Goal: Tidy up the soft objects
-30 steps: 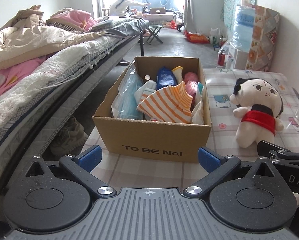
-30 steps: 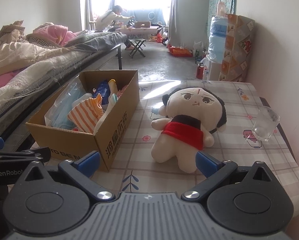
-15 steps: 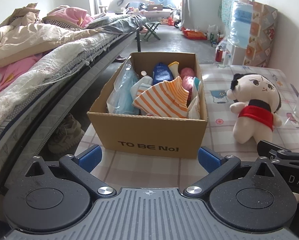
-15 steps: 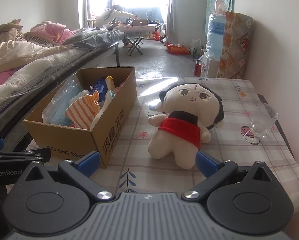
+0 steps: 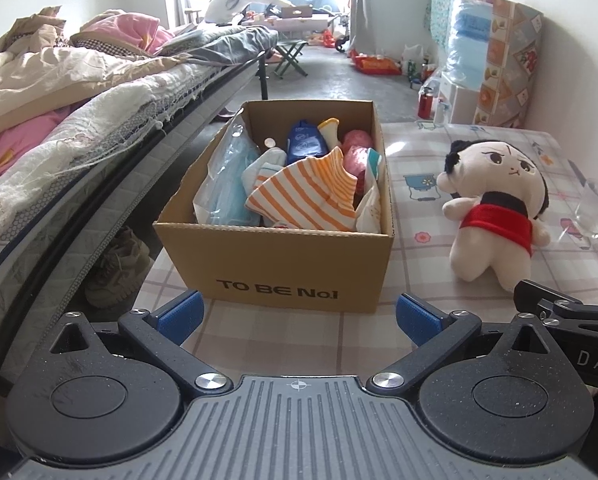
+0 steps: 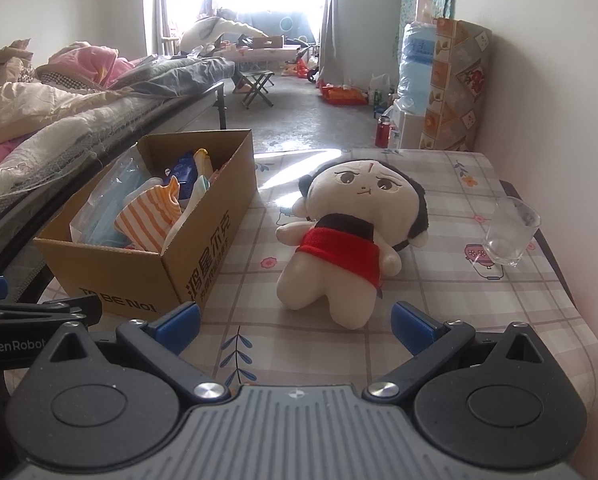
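Left wrist view, both claws (image 5: pixel 297 316) (image 6: pixel 295 322) apart, empty, box (image 5: pixel 283 268) contents jumbled, doll (image 6: pixel 339 240) beside.

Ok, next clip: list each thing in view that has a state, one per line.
Left gripper: open, empty.
Right gripper: open, empty.
Cardboard box: open at the top, filled with items.
Plush doll: lying on the table beside the box, not gripped.
Orange-striped cloth: crumpled, on top inside the box.
Clear glass: upright, looks empty.
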A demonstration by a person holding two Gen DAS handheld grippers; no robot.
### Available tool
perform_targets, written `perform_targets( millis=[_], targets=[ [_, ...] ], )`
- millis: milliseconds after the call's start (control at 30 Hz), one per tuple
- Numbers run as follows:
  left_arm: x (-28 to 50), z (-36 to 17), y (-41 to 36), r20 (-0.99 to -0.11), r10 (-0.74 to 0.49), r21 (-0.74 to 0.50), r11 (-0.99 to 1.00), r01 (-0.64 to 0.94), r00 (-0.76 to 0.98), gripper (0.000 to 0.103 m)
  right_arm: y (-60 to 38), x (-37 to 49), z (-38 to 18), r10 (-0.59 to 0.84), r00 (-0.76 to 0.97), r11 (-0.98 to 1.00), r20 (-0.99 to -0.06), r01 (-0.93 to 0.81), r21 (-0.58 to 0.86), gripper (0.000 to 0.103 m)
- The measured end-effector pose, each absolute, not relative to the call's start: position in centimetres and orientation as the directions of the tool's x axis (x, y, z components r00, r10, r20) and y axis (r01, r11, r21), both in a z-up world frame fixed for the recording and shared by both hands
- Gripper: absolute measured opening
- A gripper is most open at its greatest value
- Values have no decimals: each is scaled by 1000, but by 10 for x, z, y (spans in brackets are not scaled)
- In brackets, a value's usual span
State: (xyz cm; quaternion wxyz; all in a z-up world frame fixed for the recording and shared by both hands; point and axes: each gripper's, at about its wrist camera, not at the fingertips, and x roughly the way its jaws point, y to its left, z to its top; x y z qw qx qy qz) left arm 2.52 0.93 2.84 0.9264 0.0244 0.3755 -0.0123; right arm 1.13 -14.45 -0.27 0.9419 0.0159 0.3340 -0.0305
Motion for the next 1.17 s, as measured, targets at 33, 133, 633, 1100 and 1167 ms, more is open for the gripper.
perform_targets(
  millis=[33,133,633,1100,1167],
  targets=[
    [25,28,9,-696,-4,36,998,41,718,103,-145,11,-3,-47,775,998,-630,68,9,103],
    [25,29,9,-698,-5,35,999,41,716,103,-145,11,-3,-46,775,998,-630,68,11,103],
    [25,29,10,-699,-7,33,999,41,716,103,-144,11,-3,-49,774,998,-632,70,8,103],
    [26,28,11,-700,-8,30,999,41,714,103,-143,11,-2,-50,774,997,-631,70,7,103],
    [25,28,12,-702,-8,30,999,40,712,103,-143,11,-2,-50,774,998,-632,70,7,103]
  ],
)
